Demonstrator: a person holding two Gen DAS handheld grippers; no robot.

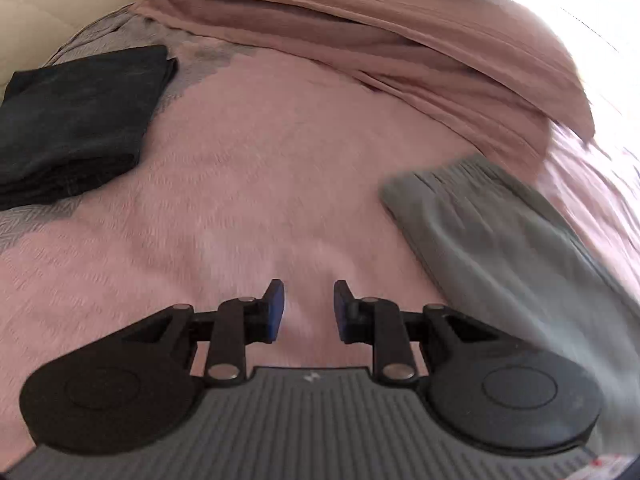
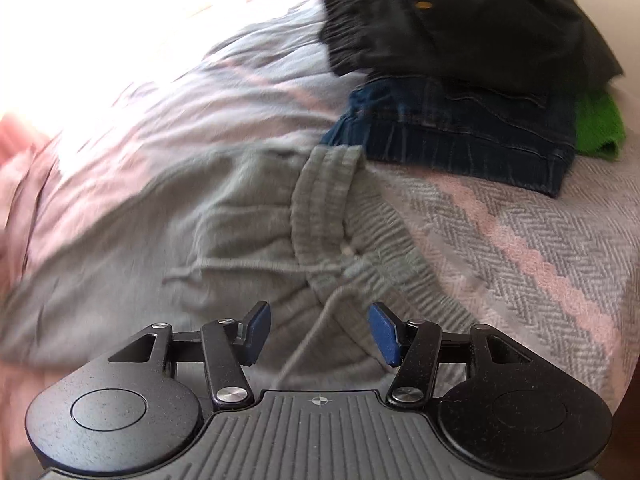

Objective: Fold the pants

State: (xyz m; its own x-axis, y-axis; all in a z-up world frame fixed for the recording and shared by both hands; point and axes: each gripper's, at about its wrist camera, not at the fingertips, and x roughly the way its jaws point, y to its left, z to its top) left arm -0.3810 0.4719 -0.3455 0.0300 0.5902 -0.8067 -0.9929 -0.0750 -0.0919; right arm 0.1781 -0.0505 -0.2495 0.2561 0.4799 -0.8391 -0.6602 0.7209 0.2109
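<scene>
Grey sweatpants (image 2: 224, 216) lie on the bed, their elastic waistband (image 2: 320, 200) and drawstring (image 2: 308, 340) in the middle of the right wrist view. My right gripper (image 2: 320, 332) hovers open just over the waistband; the drawstring runs under the gap and the pads do not touch it. In the left wrist view the same grey pants (image 1: 500, 240) stretch along the right side. My left gripper (image 1: 308, 308) is to their left over bare bedspread, with a narrow gap between its blue pads (image 1: 276, 308) and nothing held.
A folded dark pair of pants (image 1: 80, 120) rests at the left of the pink and grey bedspread (image 1: 240, 168). A bunched pink blanket (image 1: 360, 32) lies across the back. Near the right gripper is a pile: black pants (image 2: 460, 28), blue jeans (image 2: 460, 128), a green garment (image 2: 598, 128).
</scene>
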